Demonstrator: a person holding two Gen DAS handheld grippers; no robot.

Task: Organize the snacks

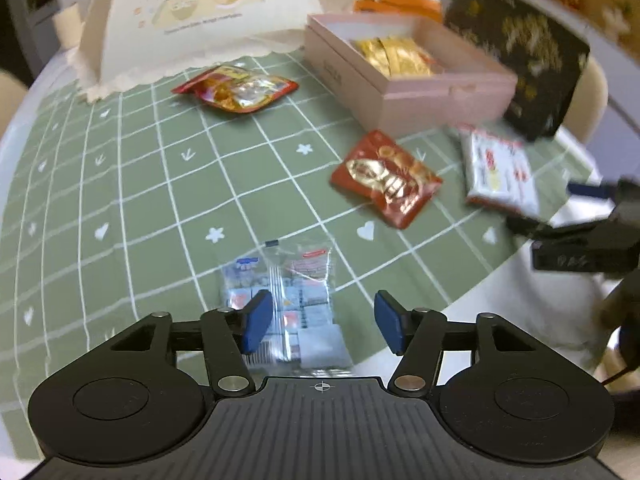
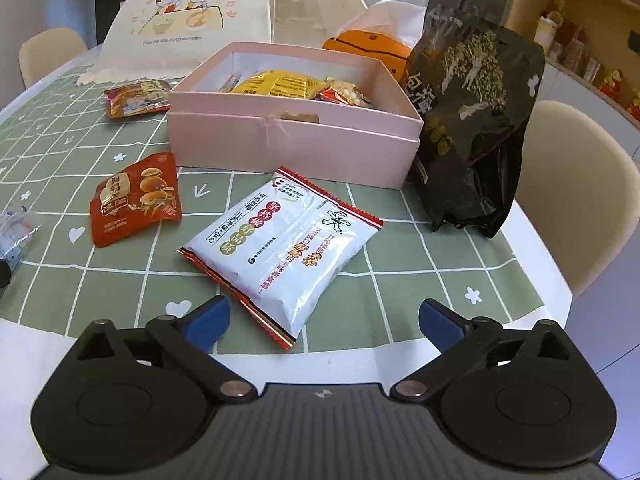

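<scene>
A clear packet of small wrapped sweets [image 1: 286,300] lies on the green checked cloth, partly between the open jaws of my left gripper [image 1: 322,322]; the pads do not press it. My right gripper [image 2: 322,320] stands wide open just short of a white snack packet [image 2: 280,248] [image 1: 500,172], with nothing between its fingers. A red quail-egg packet [image 2: 134,198] [image 1: 386,178] lies to the left of the white one. An open pink box [image 2: 296,136] [image 1: 404,72] holds yellow and red snack packets. Another red packet [image 1: 236,88] [image 2: 136,98] lies beyond.
A cream mesh food cover [image 2: 200,12] stands at the back. A tall black bag [image 2: 472,120] stands right of the box, with an orange pack [image 2: 368,46] behind it. Cream chairs [image 2: 576,184] ring the white table, whose edge [image 2: 532,240] is close on the right.
</scene>
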